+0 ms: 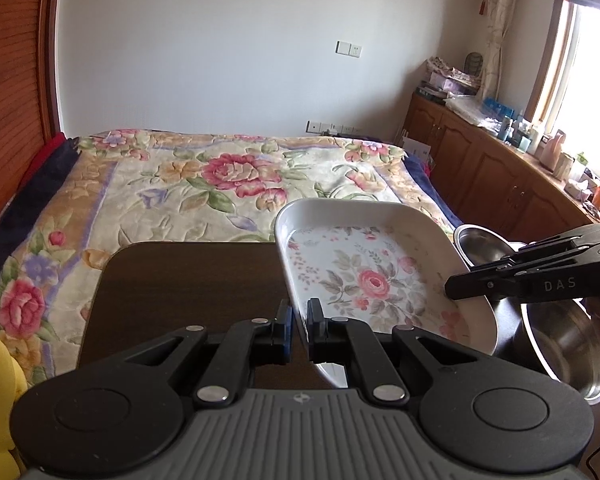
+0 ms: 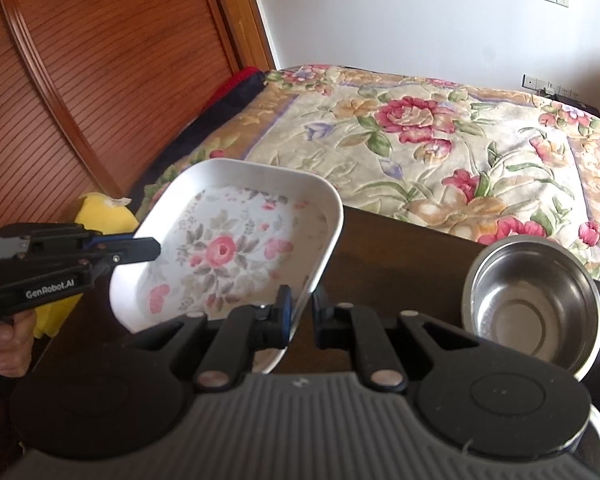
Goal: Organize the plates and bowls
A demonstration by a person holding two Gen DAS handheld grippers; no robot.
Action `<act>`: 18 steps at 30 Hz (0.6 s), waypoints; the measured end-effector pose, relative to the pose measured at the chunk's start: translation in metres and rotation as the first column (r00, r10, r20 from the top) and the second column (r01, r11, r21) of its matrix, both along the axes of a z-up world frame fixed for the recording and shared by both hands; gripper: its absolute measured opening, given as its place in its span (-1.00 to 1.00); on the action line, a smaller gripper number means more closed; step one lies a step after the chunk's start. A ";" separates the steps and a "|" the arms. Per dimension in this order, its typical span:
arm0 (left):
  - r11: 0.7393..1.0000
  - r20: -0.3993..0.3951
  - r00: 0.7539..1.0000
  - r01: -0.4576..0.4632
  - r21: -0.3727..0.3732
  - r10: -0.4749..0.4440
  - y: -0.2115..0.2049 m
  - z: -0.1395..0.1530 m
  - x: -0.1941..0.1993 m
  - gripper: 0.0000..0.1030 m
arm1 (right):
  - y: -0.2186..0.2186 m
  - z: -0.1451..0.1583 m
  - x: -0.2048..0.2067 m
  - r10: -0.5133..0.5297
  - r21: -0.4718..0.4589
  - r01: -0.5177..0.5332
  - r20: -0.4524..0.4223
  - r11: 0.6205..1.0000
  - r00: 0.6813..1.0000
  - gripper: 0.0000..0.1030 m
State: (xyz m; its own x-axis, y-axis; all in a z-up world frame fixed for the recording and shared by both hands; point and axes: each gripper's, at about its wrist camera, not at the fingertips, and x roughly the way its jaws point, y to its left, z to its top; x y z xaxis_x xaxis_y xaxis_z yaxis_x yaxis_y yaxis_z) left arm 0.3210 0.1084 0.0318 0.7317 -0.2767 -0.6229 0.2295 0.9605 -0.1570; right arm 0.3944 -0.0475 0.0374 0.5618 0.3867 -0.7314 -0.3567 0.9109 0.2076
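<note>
Dark table point(image 1: 188, 280) lies bare leftward; both hand-held grippers point(image 1: 299, 322) point(image 2: 300, 312) pinch floral plate point(image 1: 360, 276) rims.

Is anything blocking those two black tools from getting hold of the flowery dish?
No. Both tools already hold the flowery dish by opposite rims: the left tool at one edge, the right tool at the other. Nothing sits between them and it.

floral plate point(image 1: 364, 276) | tilted, lifted over table | steel bowl point(image 2: 532, 304) | upright on table
</note>
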 end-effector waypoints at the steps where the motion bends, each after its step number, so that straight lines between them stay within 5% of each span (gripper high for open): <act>1: 1.000 0.001 1.000 -0.001 0.003 0.001 0.002 0.000 -0.002 -0.34 | 0.002 0.000 -0.002 0.002 0.000 -0.002 0.004 1.000 1.000 -0.76; 18: 1.000 0.042 0.999 -0.013 0.003 0.013 0.022 0.009 -0.052 -0.34 | 0.027 0.009 -0.047 0.034 -0.007 -0.033 0.032 0.999 0.999 -0.76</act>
State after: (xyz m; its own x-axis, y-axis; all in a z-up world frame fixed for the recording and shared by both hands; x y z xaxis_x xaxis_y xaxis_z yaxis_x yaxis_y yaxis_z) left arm 0.2690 0.1307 0.0407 0.7607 -0.2649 -0.5925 0.2235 0.9640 -0.1440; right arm 0.3477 -0.0209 0.0463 0.5717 0.4011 -0.7158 -0.3933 0.8996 0.1899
